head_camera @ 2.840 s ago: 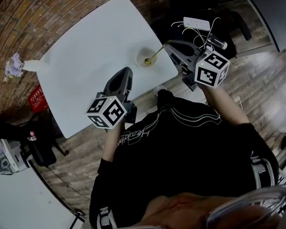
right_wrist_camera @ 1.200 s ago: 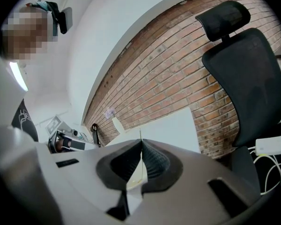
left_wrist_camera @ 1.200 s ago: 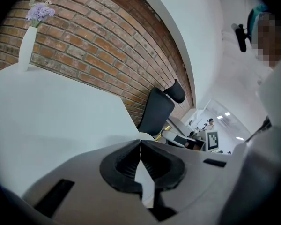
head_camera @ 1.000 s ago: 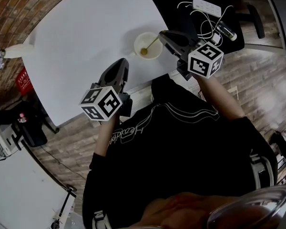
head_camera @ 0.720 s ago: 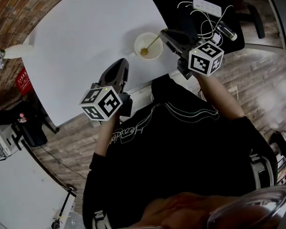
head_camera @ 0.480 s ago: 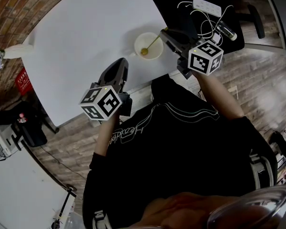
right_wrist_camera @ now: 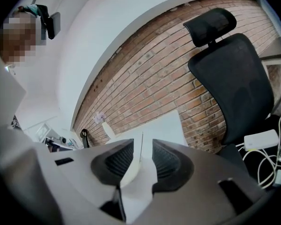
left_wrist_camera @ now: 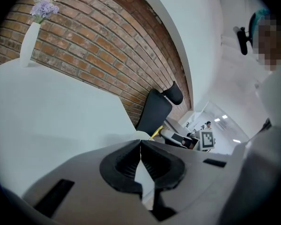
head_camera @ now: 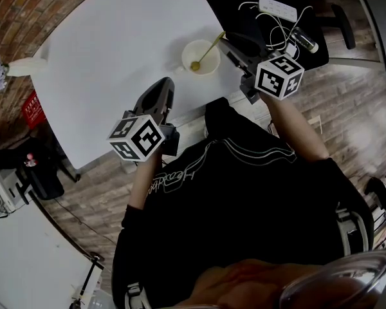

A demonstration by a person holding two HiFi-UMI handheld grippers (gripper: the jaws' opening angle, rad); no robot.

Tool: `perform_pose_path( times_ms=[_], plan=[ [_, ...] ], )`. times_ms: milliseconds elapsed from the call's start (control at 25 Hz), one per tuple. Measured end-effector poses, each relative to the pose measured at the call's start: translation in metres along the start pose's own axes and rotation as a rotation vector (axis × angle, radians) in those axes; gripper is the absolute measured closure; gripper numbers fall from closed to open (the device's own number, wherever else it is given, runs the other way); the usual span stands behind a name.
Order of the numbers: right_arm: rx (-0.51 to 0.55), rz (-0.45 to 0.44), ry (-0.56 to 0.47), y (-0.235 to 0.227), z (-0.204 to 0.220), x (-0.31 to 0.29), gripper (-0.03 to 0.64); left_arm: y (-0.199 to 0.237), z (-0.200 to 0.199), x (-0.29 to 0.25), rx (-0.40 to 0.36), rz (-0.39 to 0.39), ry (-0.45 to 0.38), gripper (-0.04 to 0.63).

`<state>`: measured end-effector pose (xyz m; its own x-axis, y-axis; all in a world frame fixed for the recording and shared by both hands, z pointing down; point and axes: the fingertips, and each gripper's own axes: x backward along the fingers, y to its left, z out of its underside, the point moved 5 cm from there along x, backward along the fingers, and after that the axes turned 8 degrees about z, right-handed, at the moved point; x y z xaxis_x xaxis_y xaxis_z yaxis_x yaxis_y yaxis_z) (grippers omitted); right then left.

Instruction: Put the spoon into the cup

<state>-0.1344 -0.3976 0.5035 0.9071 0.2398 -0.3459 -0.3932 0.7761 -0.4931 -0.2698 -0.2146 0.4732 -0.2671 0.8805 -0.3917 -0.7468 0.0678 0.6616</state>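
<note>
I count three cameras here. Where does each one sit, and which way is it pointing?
Head view: on the person's head, looking steeply down at the white table, the cup and the spoon; shows the forearms, the left tongs and the right tongs.
Left gripper view: on the left tongs, looking along their shut jaws across the table to the brick wall.
Right gripper view: on the right tongs, looking between parted jaws toward a black chair.
Shared: the vase shows in the head and left gripper views.
</note>
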Motion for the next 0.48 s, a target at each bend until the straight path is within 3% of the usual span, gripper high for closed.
perform_pose_path(
  times_ms=[160,320,480],
  plan=[
    [0.031,0.02,-0.035,0.008,-0.008,0.019,0.528,-0.011,-0.001,0.009,-0.015,0.02,-0.023,0.591],
    [0.139,-0.01,-0.081,0.03,-0.017,0.044,0.531,-0.026,0.002,0.019,-0.037,0.043,-0.036,0.591],
    [0.162,-0.054,-0.114,0.056,-0.022,0.069,0.542,-0.044,0.003,0.033,-0.061,0.064,-0.055,0.591]
  ],
)
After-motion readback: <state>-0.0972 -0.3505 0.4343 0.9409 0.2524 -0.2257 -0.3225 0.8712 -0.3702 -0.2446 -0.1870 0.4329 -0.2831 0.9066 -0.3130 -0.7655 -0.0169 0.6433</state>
